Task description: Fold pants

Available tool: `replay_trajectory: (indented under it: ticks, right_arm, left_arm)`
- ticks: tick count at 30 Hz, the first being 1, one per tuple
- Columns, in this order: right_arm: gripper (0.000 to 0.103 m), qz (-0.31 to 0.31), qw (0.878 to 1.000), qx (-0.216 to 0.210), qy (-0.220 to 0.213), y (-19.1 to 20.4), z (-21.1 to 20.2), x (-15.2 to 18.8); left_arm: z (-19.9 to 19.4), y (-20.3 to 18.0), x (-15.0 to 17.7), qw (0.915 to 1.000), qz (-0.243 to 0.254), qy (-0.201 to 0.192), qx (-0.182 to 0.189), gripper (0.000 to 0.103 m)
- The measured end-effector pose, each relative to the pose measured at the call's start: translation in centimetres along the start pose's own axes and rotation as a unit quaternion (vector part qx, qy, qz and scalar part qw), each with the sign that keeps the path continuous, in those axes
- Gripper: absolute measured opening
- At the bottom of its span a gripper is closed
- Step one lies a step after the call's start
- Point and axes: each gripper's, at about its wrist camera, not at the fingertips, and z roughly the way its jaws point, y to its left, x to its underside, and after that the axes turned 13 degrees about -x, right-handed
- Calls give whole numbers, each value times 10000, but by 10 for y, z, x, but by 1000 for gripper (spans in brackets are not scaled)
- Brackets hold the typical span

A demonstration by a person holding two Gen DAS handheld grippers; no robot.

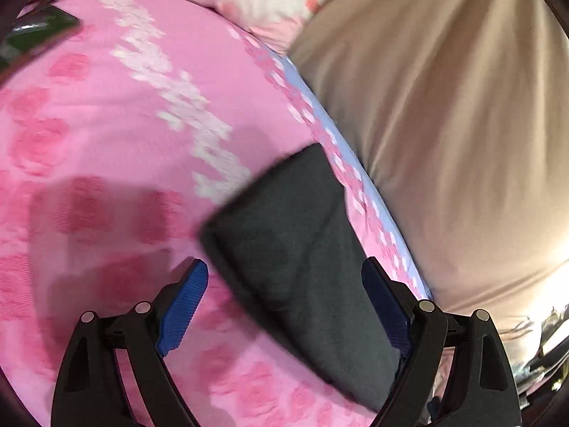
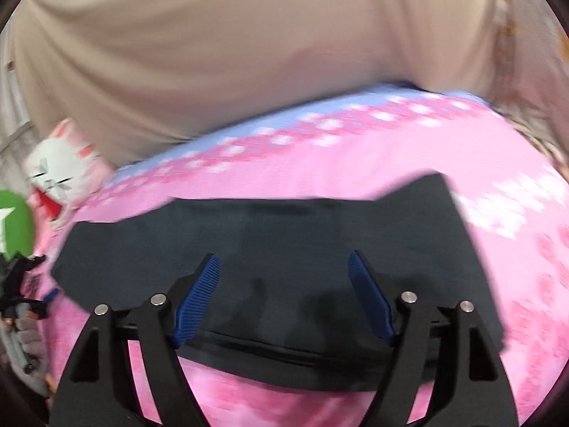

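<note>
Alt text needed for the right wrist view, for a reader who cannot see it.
The right gripper hovers open over dark folded pants lying flat on a pink floral bedspread. Beige fabric fills the background.

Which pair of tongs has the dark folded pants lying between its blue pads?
Both do, but only the left tongs frame the narrow end of the dark grey folded pants; the right tongs hover open over their broad middle.
</note>
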Motion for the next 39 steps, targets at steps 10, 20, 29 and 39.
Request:
replay_trajectory:
  ticks: [10, 20, 29, 39]
  right_arm:
    - [78, 1349, 9871, -492, -709, -76, -47, 0]
    - [82, 1569, 9792, -977, -840, -91, -48, -1]
    - [82, 1258, 9820, -1334, -447, -72, -39, -3]
    - [78, 564, 9897, -1067, 776, -11, 41, -12]
  left_arm:
    - [-27, -104, 16, 9919, 1190, -430, 120, 13]
    - [-26, -302, 169, 9154, 3610, 651, 1659, 60]
    - [-3, -257, 189, 9348, 3215, 738, 1315, 82]
    - [-28, -186, 130, 9615, 2643, 100, 748, 84]
